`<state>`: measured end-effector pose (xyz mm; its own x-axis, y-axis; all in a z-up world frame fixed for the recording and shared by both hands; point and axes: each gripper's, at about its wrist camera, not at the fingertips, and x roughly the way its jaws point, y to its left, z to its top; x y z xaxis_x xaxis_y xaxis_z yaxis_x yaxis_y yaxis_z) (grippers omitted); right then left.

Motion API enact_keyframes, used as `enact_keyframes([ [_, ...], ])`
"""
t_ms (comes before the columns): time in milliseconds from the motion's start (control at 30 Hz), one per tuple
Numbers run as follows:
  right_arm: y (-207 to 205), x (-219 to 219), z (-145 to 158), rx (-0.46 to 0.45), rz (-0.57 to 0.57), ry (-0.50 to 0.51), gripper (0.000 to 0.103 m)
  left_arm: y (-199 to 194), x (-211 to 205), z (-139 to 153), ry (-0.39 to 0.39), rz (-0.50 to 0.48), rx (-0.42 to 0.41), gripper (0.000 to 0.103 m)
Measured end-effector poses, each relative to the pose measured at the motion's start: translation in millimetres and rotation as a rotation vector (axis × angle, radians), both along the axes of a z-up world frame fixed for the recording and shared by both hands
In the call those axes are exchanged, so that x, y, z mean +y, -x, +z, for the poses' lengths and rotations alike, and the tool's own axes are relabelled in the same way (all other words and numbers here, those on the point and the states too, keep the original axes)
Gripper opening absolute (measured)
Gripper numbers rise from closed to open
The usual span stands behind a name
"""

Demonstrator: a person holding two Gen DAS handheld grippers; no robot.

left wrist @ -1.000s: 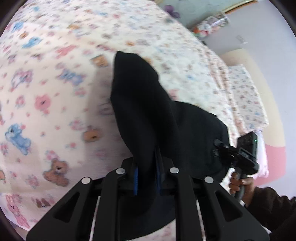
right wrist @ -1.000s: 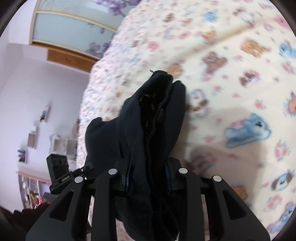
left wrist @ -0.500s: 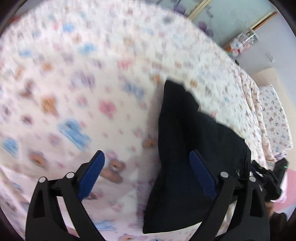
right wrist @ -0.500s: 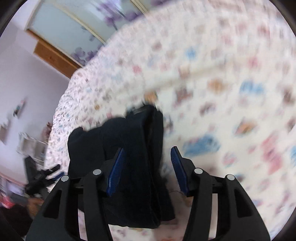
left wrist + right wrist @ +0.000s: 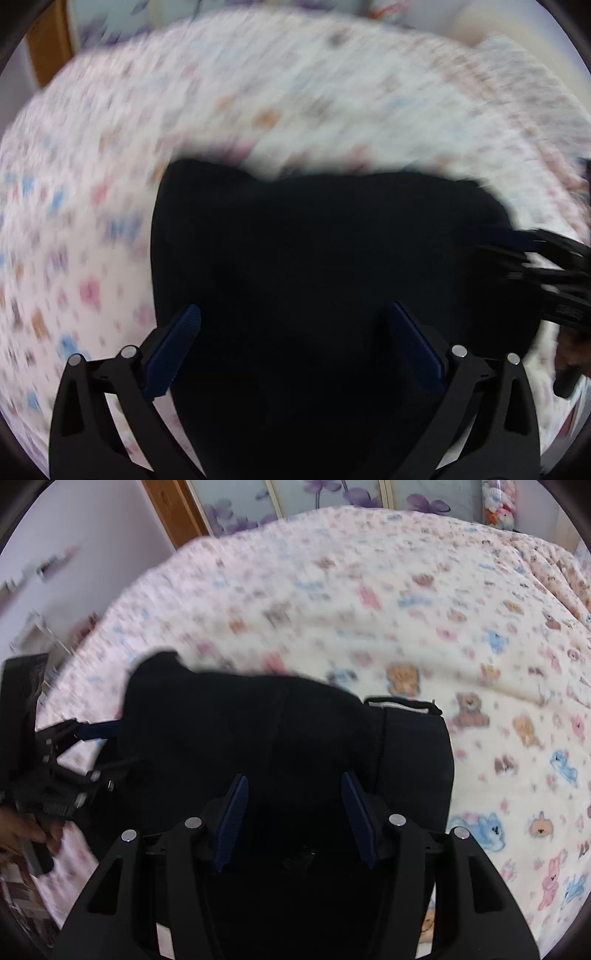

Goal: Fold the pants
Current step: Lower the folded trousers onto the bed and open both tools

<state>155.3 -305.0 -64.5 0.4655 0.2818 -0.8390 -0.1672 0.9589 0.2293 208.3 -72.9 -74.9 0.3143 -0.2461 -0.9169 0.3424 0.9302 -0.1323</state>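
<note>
The black pants (image 5: 314, 277) lie folded in a compact stack on the teddy-print bed cover (image 5: 110, 166). My left gripper (image 5: 295, 332) is open and empty, with its blue pads spread wide above the near edge of the stack. My right gripper (image 5: 293, 801) is also open and empty over the pants (image 5: 258, 731), whose waistband (image 5: 406, 705) shows at the right. The right gripper also shows at the right edge of the left wrist view (image 5: 546, 266), and the left gripper at the left edge of the right wrist view (image 5: 55, 768). Both views are motion-blurred.
The bed cover (image 5: 443, 627) stretches far beyond and to the right of the pants. A wardrobe with purple-flower glass doors (image 5: 314, 498) stands behind the bed. A wooden door frame (image 5: 170, 509) and shelves (image 5: 29, 627) are at the left.
Both grippers were shut on the pants a second ago. They have let go, opened, and drawn back. The pants now lie flat on the bed.
</note>
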Motion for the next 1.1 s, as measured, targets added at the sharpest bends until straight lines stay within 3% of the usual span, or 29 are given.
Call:
enact_keyframes([
  [133,9,13,-12,-0.072,0.056,0.101,0.054,-6,-3,-19,-0.009,0.013,-0.006,0.101],
  [267,8,13,-9,-0.090,0.042,0.085,0.054,-3,-1,-10,-0.001,0.019,-0.021,0.101],
  [333,12,17,4,-0.113,0.056,0.107,0.054,5,3,6,0.025,0.019,-0.066,0.101],
  [400,25,17,20,-0.183,0.053,0.120,0.055,21,7,27,0.071,0.007,-0.169,0.101],
  [467,36,18,28,-0.219,0.042,0.126,0.055,29,6,32,0.049,0.009,-0.205,0.101],
  [567,43,24,15,-0.183,0.054,0.162,0.057,31,1,10,-0.003,0.013,-0.131,0.101],
  [633,43,28,-9,-0.106,0.072,0.200,0.058,30,0,-12,-0.038,0.019,-0.075,0.101],
  [700,45,28,-18,-0.130,0.067,0.195,0.059,32,-4,-17,-0.034,0.019,-0.111,0.101],
  [867,37,26,-10,-0.098,0.011,0.164,0.062,26,-7,-9,-0.056,0.046,-0.084,0.101],
  [933,41,29,1,-0.105,0.009,0.161,0.073,32,-6,0,-0.079,0.068,-0.105,0.101],
  [1000,52,35,17,-0.149,0.003,0.179,0.098,42,-4,11,-0.104,0.085,-0.147,0.101],
  [1100,67,43,29,-0.186,-0.004,0.175,0.099,62,2,27,-0.097,0.101,-0.182,0.101],
])
